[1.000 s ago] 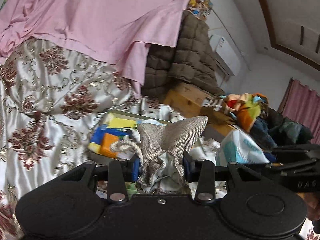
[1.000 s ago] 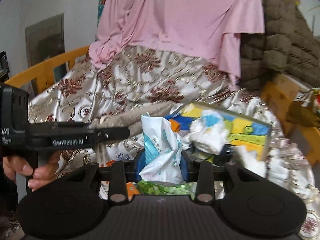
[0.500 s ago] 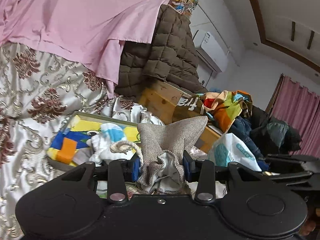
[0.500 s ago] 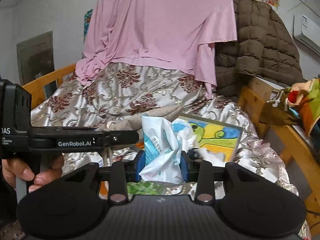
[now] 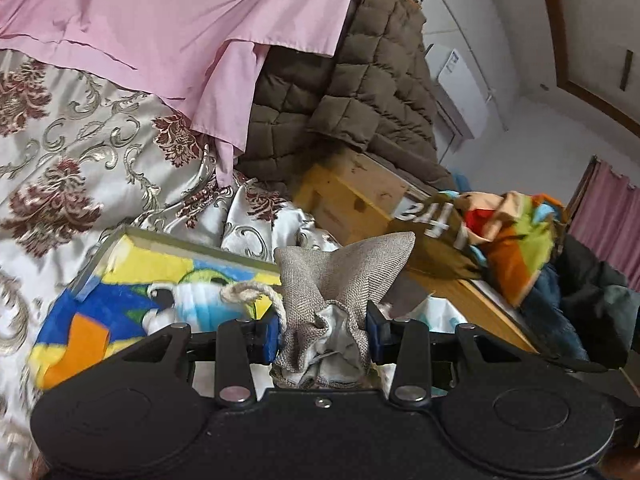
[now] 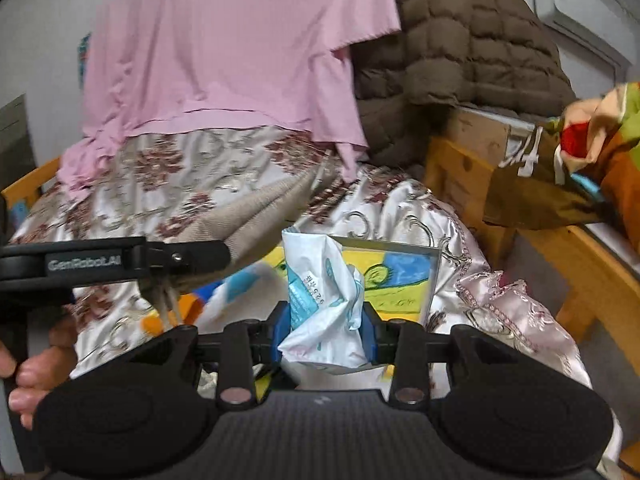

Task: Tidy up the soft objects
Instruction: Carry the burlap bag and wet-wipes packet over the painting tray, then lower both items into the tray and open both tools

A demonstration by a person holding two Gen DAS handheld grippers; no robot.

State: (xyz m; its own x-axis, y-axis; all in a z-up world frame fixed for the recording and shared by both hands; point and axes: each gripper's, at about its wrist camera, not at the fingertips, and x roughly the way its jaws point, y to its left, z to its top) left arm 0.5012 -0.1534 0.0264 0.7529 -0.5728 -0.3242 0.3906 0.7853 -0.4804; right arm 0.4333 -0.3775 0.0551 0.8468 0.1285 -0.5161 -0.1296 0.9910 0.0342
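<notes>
My left gripper (image 5: 323, 334) is shut on a grey burlap drawstring pouch (image 5: 340, 280) with a rope cord, held up above the bed. My right gripper (image 6: 325, 330) is shut on a crumpled white and teal plastic packet (image 6: 324, 296). In the right wrist view the left gripper (image 6: 216, 256) reaches in from the left, with the pouch (image 6: 256, 216) stretching away from it. A colourful picture box (image 5: 152, 276) lies on the patterned bedspread below both grippers; it also shows in the right wrist view (image 6: 404, 276).
A pink sheet (image 5: 180, 20) and a brown quilted jacket (image 5: 360, 92) hang at the back. A wooden bed frame (image 5: 360, 196) with a pile of colourful clothes (image 5: 516, 236) stands to the right. The satin bedspread (image 5: 80, 152) covers the left.
Both grippers have risen and swung to the right with their loads; the bed and picture box have dropped lower in view and the wooden frame and clothes pile have come closer.
</notes>
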